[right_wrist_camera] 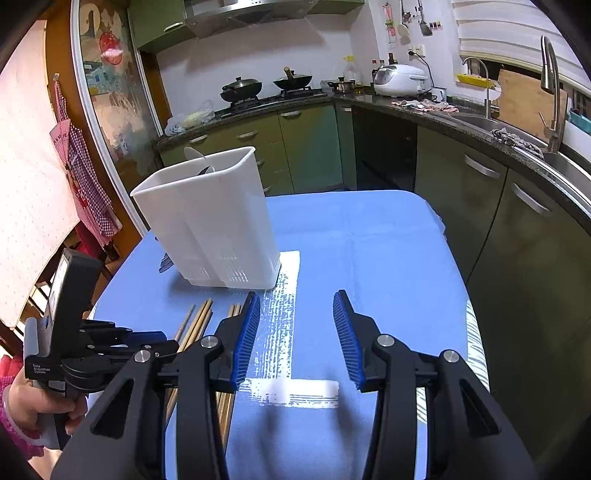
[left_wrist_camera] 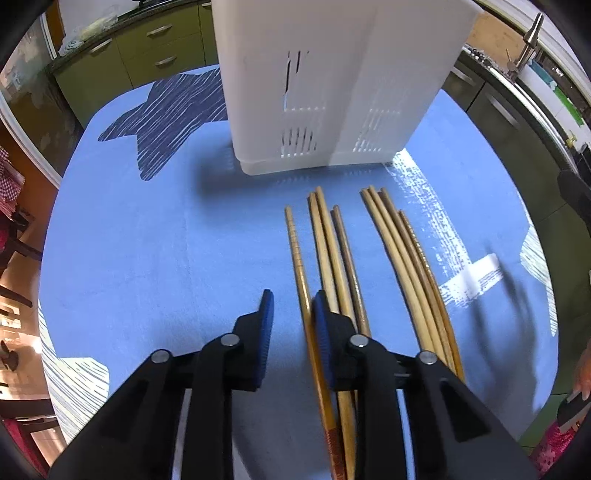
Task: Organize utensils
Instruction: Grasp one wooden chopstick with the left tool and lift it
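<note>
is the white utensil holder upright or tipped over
Upright. The white utensil holder stands on its base on the blue tablecloth, open top up, beyond the chopsticks lying flat.

Blue tablecloth [right_wrist_camera: 369,236], green cabinets [right_wrist_camera: 310,147], two woks [right_wrist_camera: 242,88], rice cooker [right_wrist_camera: 399,79], faucet [right_wrist_camera: 552,85]

Green cabinets [right_wrist_camera: 295,147] with metal handles run under a dark stone counter [right_wrist_camera: 424,110] along two white-tiled walls. Woks sit on a stove [right_wrist_camera: 273,96] beneath a range hood [right_wrist_camera: 251,14]; a sink [right_wrist_camera: 476,122] with tall faucets stands right. A checked apron [right_wrist_camera: 81,162] hangs left.
</note>
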Demonstrator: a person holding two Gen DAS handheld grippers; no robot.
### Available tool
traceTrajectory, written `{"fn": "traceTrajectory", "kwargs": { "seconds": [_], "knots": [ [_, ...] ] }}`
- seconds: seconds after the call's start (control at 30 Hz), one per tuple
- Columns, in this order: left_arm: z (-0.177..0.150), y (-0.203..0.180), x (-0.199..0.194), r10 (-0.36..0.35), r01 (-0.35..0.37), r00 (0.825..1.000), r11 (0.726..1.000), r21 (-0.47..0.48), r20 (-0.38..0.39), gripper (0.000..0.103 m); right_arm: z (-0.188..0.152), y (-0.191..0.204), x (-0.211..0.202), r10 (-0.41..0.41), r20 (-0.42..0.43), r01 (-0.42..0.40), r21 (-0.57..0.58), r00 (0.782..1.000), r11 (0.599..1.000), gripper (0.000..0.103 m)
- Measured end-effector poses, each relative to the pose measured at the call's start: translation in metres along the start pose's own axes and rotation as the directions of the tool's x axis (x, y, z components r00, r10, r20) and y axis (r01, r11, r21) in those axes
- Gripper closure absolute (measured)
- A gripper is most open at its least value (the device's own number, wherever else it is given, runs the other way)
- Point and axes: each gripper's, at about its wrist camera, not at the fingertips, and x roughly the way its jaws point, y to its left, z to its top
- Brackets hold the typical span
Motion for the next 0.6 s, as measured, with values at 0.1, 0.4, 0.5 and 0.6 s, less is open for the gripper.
{"fn": "traceTrajectory", "kwargs": {
  "seconds": [0.1, 0.4, 0.5, 0.6],
  "knots": [
    [0.003, -0.002, 0.001, 0.004, -0.004, 1.0, 1.0, 0.005, -0.007, 0.084, 0.0, 0.003, 0.002, -0.004, -0.01, 0.004, -0.006, 1.0, 1.0, 0.061],
    [0.001, 0.009, -0.005, -0.013, 0.013, 1.0, 1.0, -0.009, 0.004, 0.097, -0.001, 0.025, 0.028, 0.013, -0.161, -0.027, -0.082, 0.987, 0.996, 0.061],
    [-0.002, 0.02, -0.021, -0.029, 0.031, 0.998, 0.999, -0.027, 0.058, 0.097, -0.006, 0.036, 0.047, 0.03, -0.253, -0.059, -0.11, 0.967, 0.992, 0.061],
    [-0.007, 0.025, -0.045, -0.021, 0.024, 0.99, 0.999, -0.021, 0.14, 0.097, -0.015, 0.044, 0.063, 0.021, -0.302, -0.064, -0.132, 0.953, 0.989, 0.063]
  ]
}}
